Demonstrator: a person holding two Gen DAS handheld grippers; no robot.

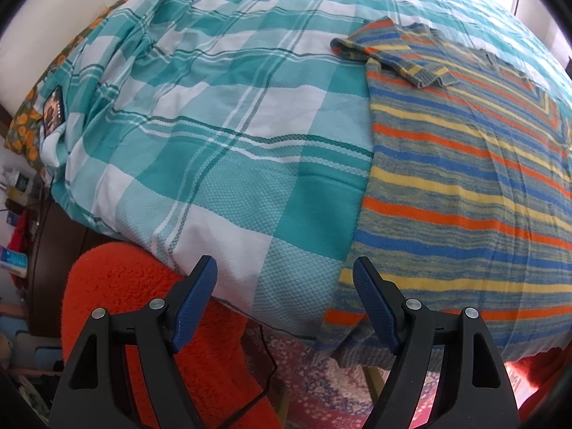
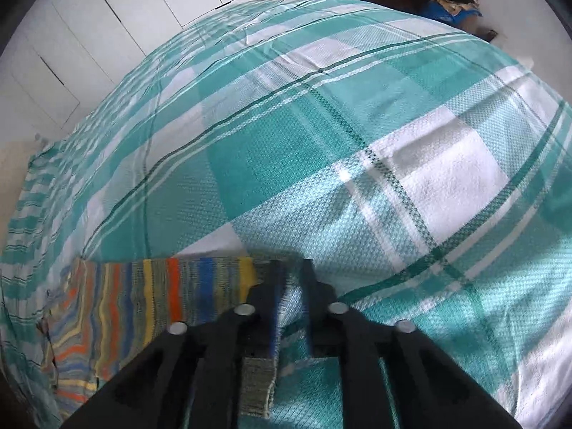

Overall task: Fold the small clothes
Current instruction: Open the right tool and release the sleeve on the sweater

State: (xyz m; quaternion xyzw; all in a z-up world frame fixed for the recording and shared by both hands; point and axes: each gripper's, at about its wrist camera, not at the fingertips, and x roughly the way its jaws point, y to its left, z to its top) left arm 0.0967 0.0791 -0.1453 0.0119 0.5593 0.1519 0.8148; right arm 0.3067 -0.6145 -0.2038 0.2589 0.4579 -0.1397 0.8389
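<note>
Now striped sweater (image 1: 464, 178) flat on checked bedspread (image 1: 214, 125), left gripper (image 1: 285, 279) wide, right gripper (image 2: 289, 275) narrow, empty.

The left gripper (image 1: 285, 275) fills the bottom centre of its wrist view, its blue-padded jaws spread wide with nothing between them. The right gripper (image 2: 287, 275) sits at lower centre (blurred), jaws narrowly parted.

Teal plaid bedspread (image 2: 321, 143) covers the bed; white wardrobe doors (image 2: 107, 18) stand behind
</note>
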